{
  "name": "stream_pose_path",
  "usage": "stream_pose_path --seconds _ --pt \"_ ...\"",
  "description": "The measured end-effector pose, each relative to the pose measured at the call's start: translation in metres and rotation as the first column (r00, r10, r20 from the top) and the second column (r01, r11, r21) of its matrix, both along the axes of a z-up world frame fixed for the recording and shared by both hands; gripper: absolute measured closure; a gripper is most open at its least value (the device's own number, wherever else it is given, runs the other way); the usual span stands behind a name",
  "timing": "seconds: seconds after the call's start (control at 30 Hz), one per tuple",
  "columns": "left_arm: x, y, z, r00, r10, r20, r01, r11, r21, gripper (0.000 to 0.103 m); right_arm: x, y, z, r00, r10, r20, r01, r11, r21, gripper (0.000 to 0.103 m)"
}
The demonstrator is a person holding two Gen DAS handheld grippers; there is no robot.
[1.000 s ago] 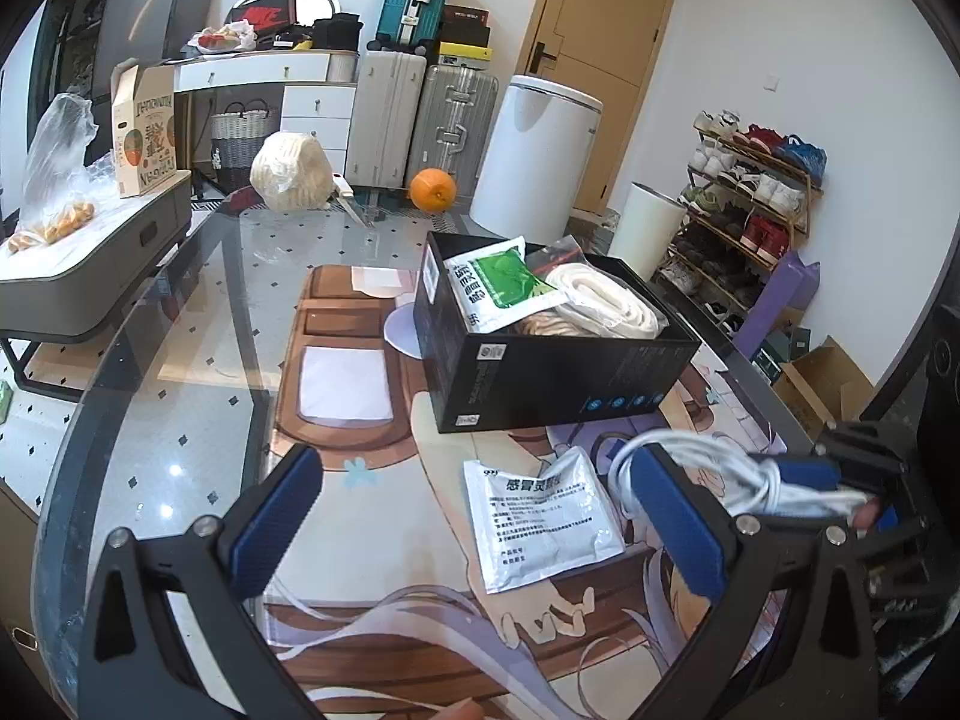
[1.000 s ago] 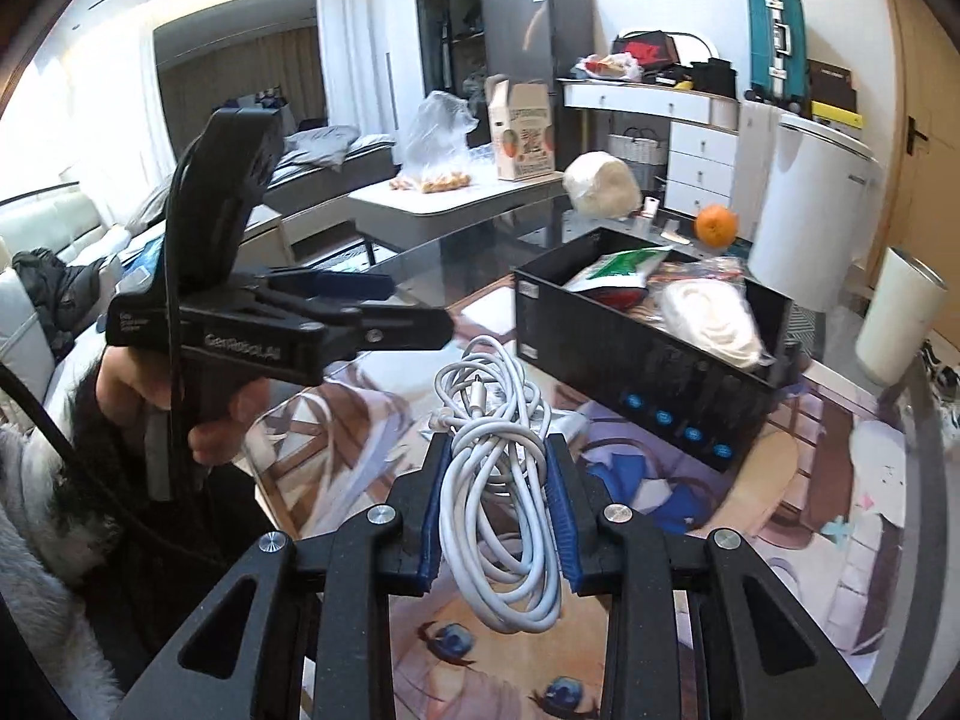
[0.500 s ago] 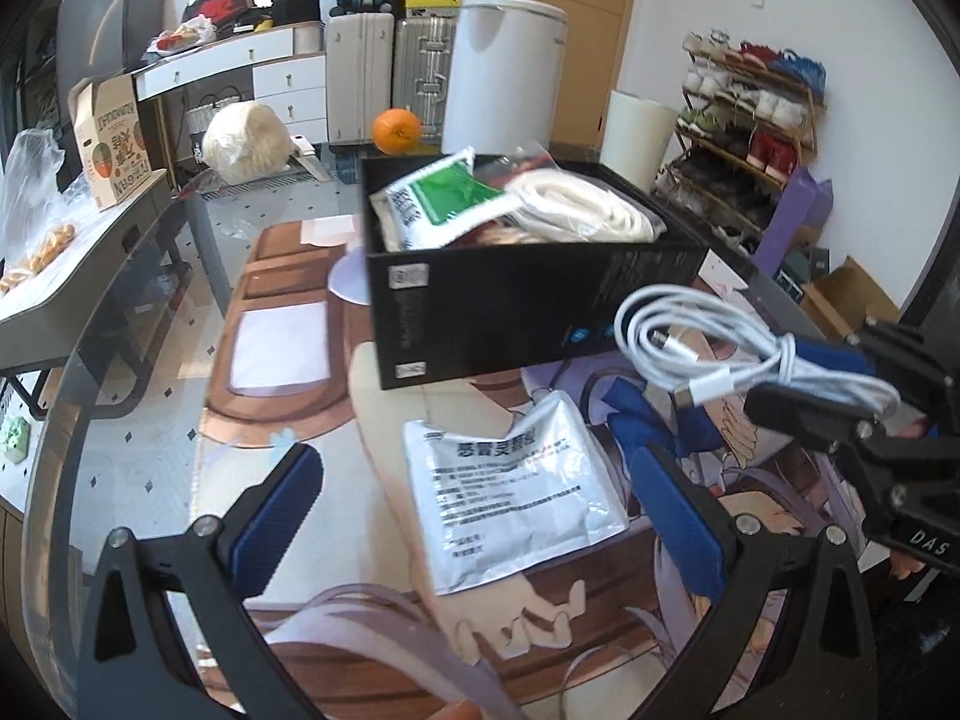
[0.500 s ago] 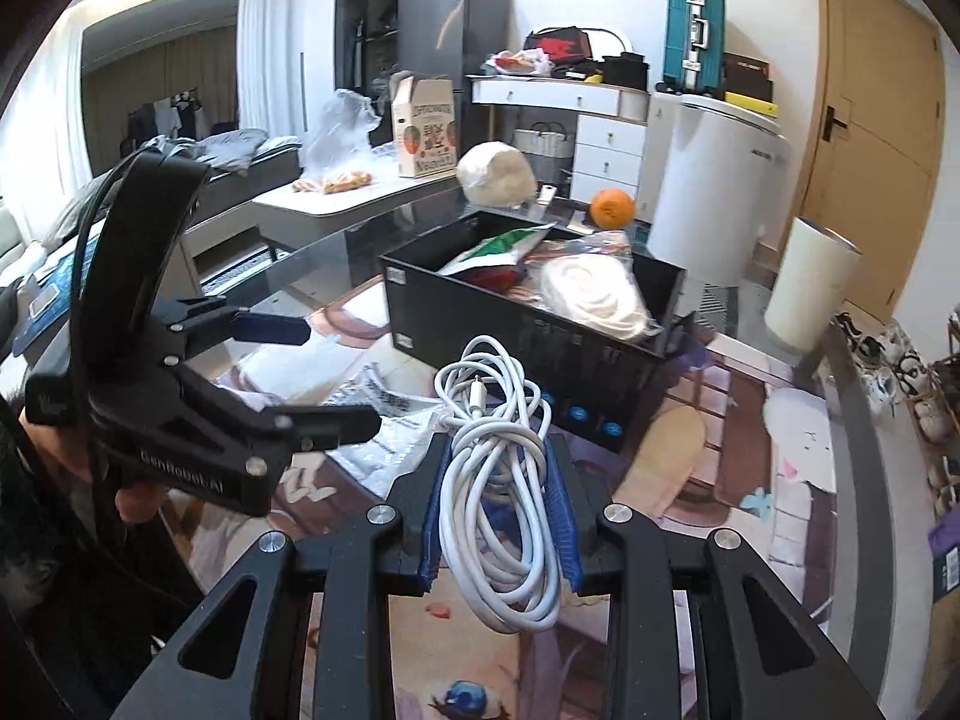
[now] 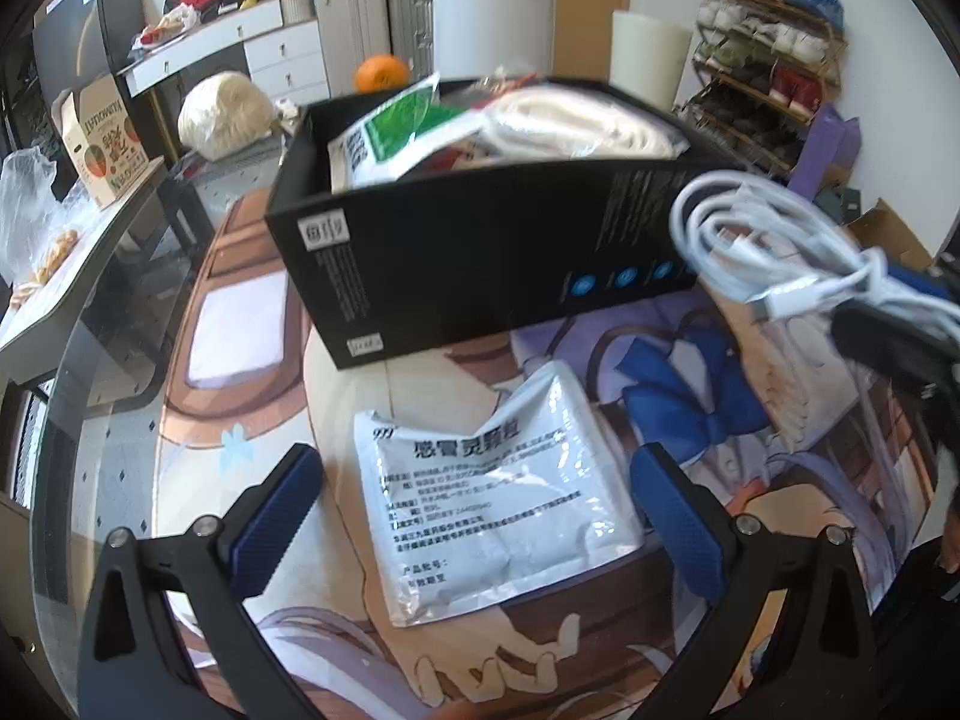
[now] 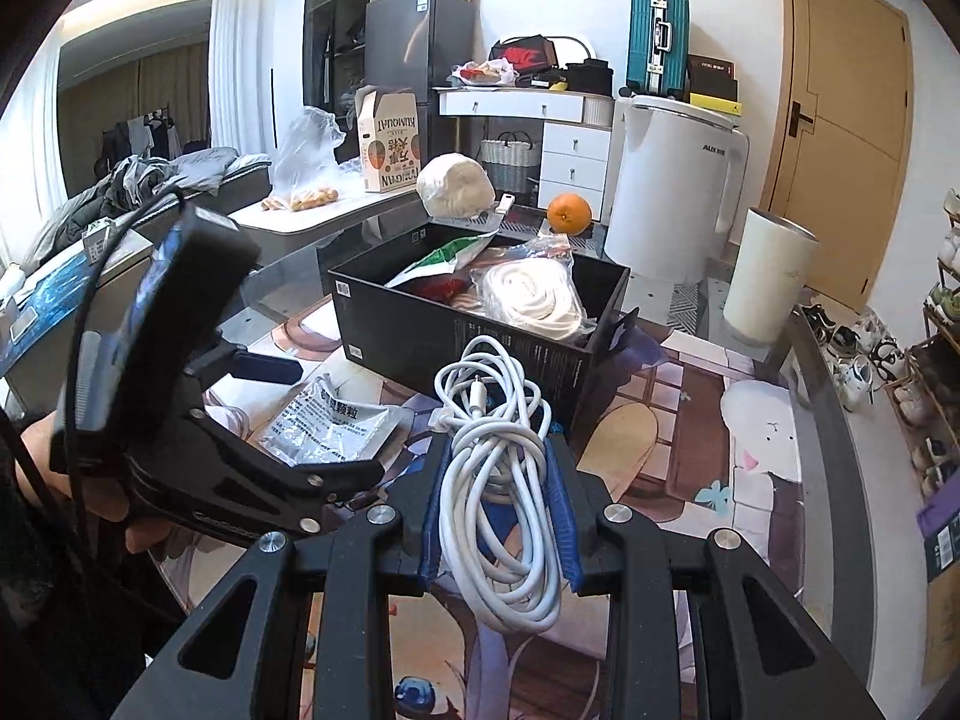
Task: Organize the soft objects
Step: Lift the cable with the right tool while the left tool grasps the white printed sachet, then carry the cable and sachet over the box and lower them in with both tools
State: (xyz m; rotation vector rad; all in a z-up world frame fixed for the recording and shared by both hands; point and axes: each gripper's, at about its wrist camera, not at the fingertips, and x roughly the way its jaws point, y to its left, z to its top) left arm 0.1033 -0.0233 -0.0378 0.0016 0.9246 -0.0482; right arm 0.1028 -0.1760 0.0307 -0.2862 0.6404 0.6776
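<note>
right gripper: blue pads are clamped tight on a bundled white charging cable; the coil is held off the table, loops sticking out above and below the pads, a plug end visible near the top of the bundle. in the left wrist view the same cable is seen at the right edge, held in front of the near right corner of the black cardboard box.

left gripper: jaws are spread wide, nothing between the pads. it is pointed down at a silver foil medicine sachet printed with chinese text, lying flat on the illustrated desk mat just in front of the box. contact between pads and sachet is not seen. in the right wrist view the left gripper is seen from the side, held by a person's hand, with the sachet below its fingers.

box contents, as far as can be made out: a green-and-white packet leaning at the left, a bagged coil of white rope at the right, something red between them, not identifiable.

beyond the box on the glass table: an orange and a white wrapped lump. a white appliance marked aux is seen behind.
</note>
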Motion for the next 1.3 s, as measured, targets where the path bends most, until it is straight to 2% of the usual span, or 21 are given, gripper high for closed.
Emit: stream_pose_path --seconds 0.17,0.33,0.4,0.5,0.57,0.9,1.3 --pt "0.003 0.002 -0.004 1.0 0.008 -0.021 -0.008 1.0 0.0 0.002 0.001 0.0 0.002 1.0 -0.004 0.002 0.004 1.0 0.011 0.073" --pt "0.001 0.003 -0.003 1.0 0.0 0.0 0.0 1.0 0.0 0.023 -0.001 -0.001 0.004 1.0 -0.005 0.01 0.005 1.0 0.022 0.073" --pt "-0.001 0.003 -0.001 1.0 -0.016 0.011 0.016 1.0 0.002 0.034 -0.003 -0.002 0.007 1.0 -0.003 0.016 0.002 0.999 0.033 0.073" --pt "-0.006 0.001 0.0 0.999 -0.041 0.027 0.041 0.999 0.005 0.045 -0.005 -0.003 0.01 1.0 -0.003 0.026 0.002 0.999 0.046 0.073" --pt "-0.008 0.0 0.002 0.998 -0.055 0.033 0.054 0.999 0.003 0.048 -0.006 -0.002 0.012 1.0 0.0 0.03 -0.001 0.999 0.052 0.073" --pt "-0.022 0.003 0.008 0.996 -0.07 0.06 0.072 0.997 -0.027 0.052 -0.009 -0.004 0.02 0.998 0.0 0.059 -0.005 0.996 0.085 0.073" --pt "-0.036 0.015 0.045 0.985 -0.063 0.162 0.082 0.99 -0.112 0.051 -0.005 -0.008 0.033 0.997 0.002 0.079 -0.011 0.993 0.114 0.073"
